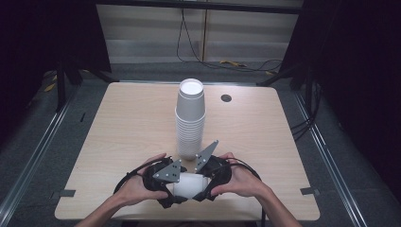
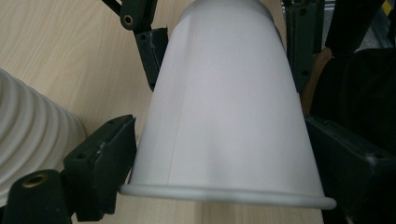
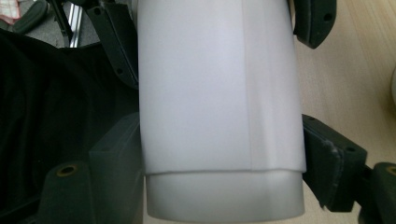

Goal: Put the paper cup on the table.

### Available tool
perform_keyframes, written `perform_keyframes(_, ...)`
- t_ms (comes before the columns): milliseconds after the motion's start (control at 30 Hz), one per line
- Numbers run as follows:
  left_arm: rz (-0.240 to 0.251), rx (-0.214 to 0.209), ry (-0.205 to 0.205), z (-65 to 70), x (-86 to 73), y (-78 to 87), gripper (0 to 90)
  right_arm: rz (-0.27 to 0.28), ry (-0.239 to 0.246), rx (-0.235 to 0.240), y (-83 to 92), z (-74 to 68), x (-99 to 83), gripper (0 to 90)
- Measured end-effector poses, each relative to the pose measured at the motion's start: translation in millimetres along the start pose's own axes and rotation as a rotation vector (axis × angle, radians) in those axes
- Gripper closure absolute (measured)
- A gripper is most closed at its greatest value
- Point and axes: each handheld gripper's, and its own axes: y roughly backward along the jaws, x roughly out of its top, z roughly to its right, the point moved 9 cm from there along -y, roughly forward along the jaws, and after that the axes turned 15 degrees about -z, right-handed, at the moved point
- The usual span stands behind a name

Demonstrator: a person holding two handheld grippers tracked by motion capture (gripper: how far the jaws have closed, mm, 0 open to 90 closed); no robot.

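Observation:
A white paper cup (image 1: 189, 185) lies on its side just above the table's front edge, held between both grippers. My left gripper (image 1: 176, 189) is shut on its rim end; in the left gripper view the cup (image 2: 224, 116) sits between both jaws, with its rolled rim nearest the camera. My right gripper (image 1: 204, 187) is shut on the base end; in the right gripper view the cup (image 3: 219, 102) sits between both jaws, and a narrower band shows at the near end. A tall stack of white cups (image 1: 190, 118) stands upside down just behind the grippers.
The light wooden table (image 1: 118, 123) has a small round cable hole (image 1: 226, 98) at the back right. The stack's ribbed rims (image 2: 28, 130) lie close to my left gripper's side. Dark floor and metal rails surround the table.

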Motion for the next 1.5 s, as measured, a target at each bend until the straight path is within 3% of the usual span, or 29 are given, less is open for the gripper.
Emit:
perform_keyframes(367,0.125,-0.021,0.056,-7.2,4.2,16.8,15.8,-0.002,-0.01,-0.013,-0.4,5.2,-4.2,22.5)
perform_keyframes(700,0.215,0.023,0.131,-19.2,5.0,32.8,15.7,0.023,-0.062,-0.02,3.4,19.3,-16.1,22.4)
perform_keyframes(833,0.233,0.065,0.157,-27.3,2.2,35.2,15.5,0.043,-0.071,-0.035,5.8,22.5,-17.8,22.3)
perform_keyframes(1133,0.316,0.066,0.213,-31.8,1.1,40.6,15.3,0.116,-0.098,-0.053,13.9,27.1,-22.2,22.2)
perform_keyframes(1367,0.336,0.055,0.244,-30.6,-0.3,37.4,15.6,0.171,-0.118,-0.059,16.2,29.0,-26.0,22.2)
perform_keyframes(1500,0.352,0.073,0.271,-34.2,-2.0,39.6,15.6,0.211,-0.142,-0.073,15.6,31.4,-27.3,22.2)
